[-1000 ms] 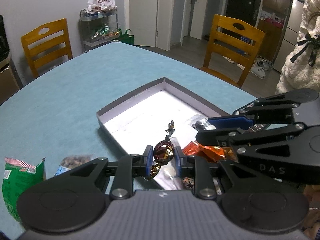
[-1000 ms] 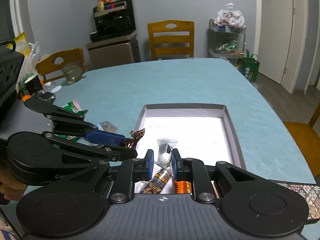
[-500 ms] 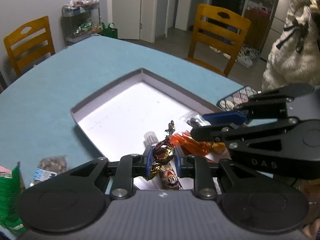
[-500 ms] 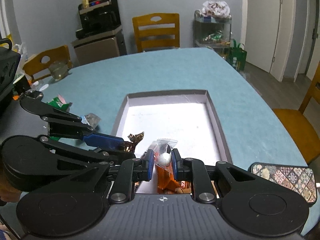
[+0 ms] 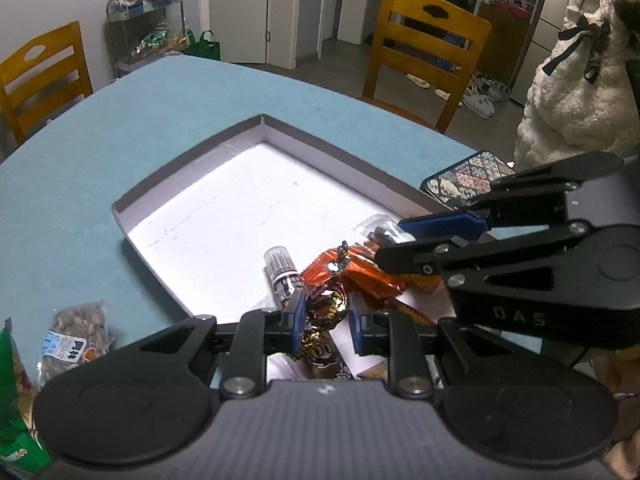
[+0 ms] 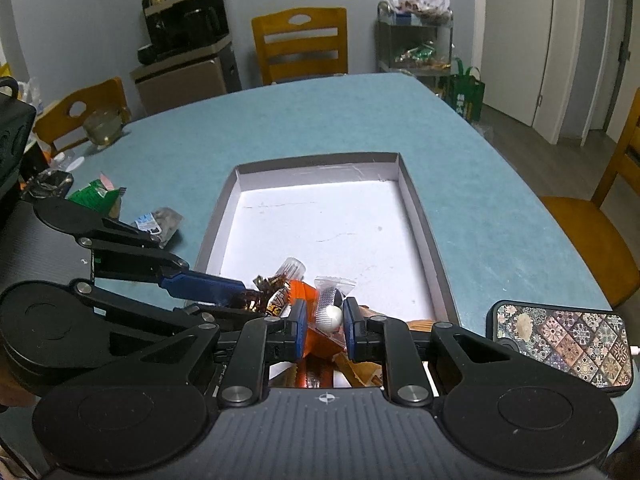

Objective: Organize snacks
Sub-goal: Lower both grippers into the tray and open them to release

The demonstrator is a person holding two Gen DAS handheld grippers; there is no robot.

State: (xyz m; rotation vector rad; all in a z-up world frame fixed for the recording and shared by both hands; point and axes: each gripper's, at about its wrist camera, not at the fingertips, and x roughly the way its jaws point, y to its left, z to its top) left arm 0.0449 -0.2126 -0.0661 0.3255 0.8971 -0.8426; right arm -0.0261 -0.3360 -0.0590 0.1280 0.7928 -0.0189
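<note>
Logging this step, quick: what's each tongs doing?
Left tongs: shut on a brown foil candy.
Right tongs: shut on a clear-wrapped white ball candy.

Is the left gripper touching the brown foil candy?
Touching. The left wrist view shows the left gripper shut on the candy, both pads against its wrapper.
</note>
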